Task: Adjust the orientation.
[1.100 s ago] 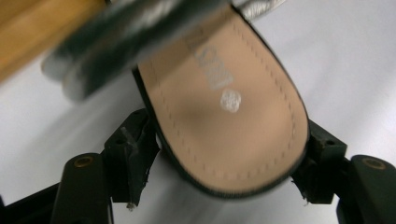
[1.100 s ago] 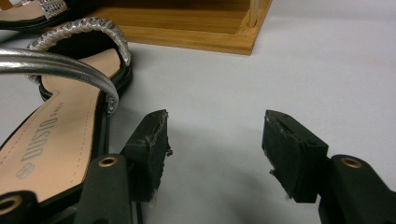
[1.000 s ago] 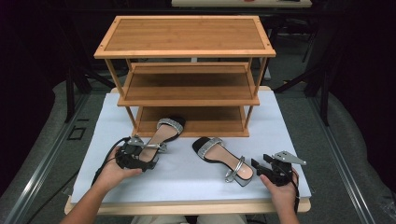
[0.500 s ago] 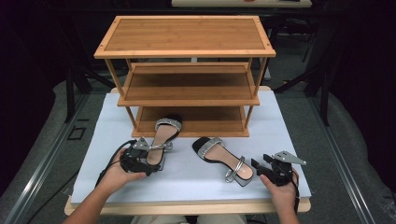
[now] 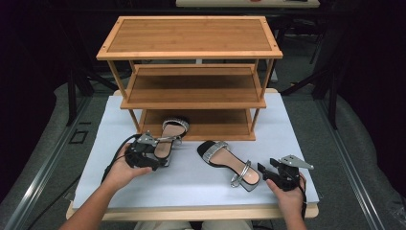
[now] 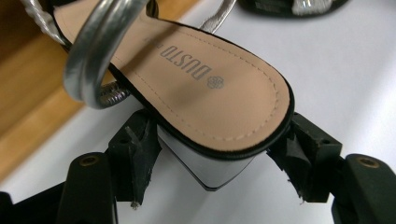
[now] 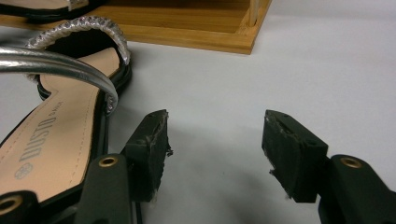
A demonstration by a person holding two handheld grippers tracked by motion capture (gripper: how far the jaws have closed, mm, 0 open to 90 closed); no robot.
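A: Inventory, largest item first?

B: I count one table (image 5: pixel 297 143) with a pale, smooth, matte cover. On it stands one wooden rack (image 5: pixel 191 48), rectangular, with three boards of warm brown grain on slim square posts.

A: Footwear?

B: Two sandals. I am working on the left sandal (image 5: pixel 167 141): its toe lies at the rack's bottom board and its heel end points towards me. The second sandal (image 5: pixel 230 160) lies flat on the cover, between my two hands, angled across the table.

A: Appearance of the left sandal?

B: Tan insole with stitching round the edge and a printed brand mark, black rim, a smooth silver strap arching over it, a textured silver band at the toe, and a block heel with a shiny grey face.

A: Tools?

B: Two claws, each with two black jaws carrying rough, worn pads. The left claw (image 6: pixel 215 154) has one jaw on each side of the left sandal's heel; the pads sit against the sole's black rim, so it is clamped on the heel end, the jaws having just closed a little further. The right claw (image 7: pixel 215 154) stands apart, with bare cover between its jaws; the second sandal's heel end lies just beside its left jaw, outside the gap.
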